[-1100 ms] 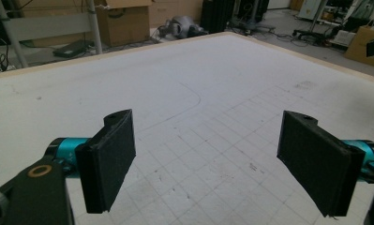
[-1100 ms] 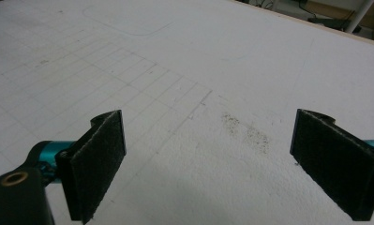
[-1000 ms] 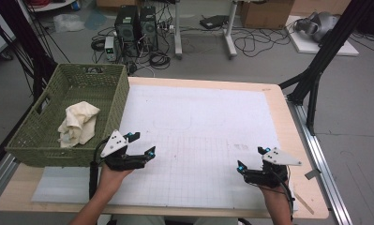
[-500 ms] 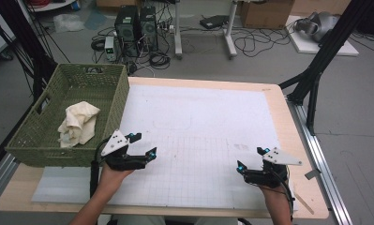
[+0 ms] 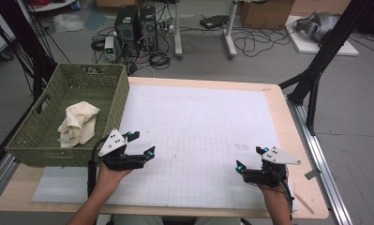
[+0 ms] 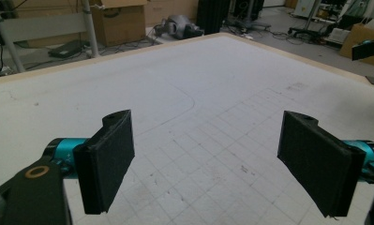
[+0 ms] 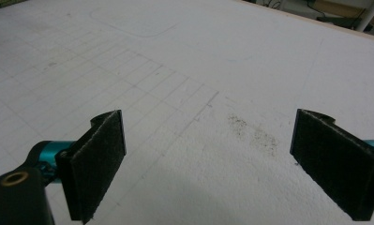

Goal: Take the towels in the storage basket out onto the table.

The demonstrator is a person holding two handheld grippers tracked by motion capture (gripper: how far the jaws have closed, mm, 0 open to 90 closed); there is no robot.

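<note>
Both grippers rest low over a white foam-like mat ruled with a faint grid: the left gripper just beside a green woven basket, the right gripper near the table's right edge. Each has its flat, felt-faced black jaws spread wide, holding nothing. A crumpled cream cloth, possibly a towel, lies in the basket.

Each hand-held gripper is being seen as black, with teal fittings. A grey three-cornered plate is being carried on top. Black cable is being trailed behind.
</note>
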